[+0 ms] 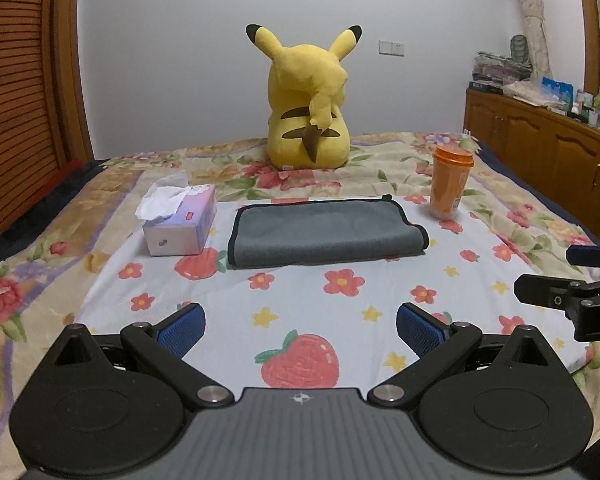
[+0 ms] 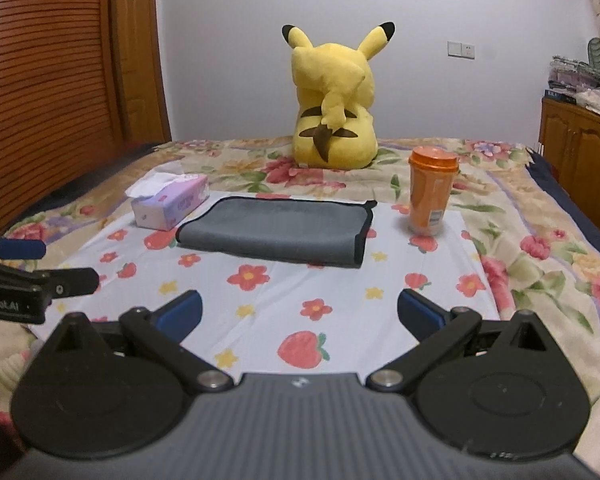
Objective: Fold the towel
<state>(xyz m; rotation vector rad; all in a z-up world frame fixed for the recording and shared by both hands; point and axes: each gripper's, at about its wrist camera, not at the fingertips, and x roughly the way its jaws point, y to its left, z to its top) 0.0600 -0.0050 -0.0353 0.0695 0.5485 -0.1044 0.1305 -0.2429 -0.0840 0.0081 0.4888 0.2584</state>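
Note:
A grey towel (image 1: pixel 324 232) with black edging lies folded flat on a white cloth with flowers and strawberries (image 1: pixel 340 312); it also shows in the right wrist view (image 2: pixel 276 230). My left gripper (image 1: pixel 300 328) is open and empty, well short of the towel's near edge. My right gripper (image 2: pixel 300 316) is open and empty too, also short of the towel. The right gripper's fingers (image 1: pixel 548 292) show at the right edge of the left wrist view. The left gripper's fingers (image 2: pixel 60 280) show at the left edge of the right wrist view.
A tissue box (image 1: pixel 180 220) stands left of the towel. An orange cup (image 1: pixel 450 182) with a lid stands to its right. A yellow plush toy (image 1: pixel 308 108) sits behind. A wooden cabinet (image 1: pixel 540 148) stands right of the bed, a slatted wooden door (image 2: pixel 60 80) left.

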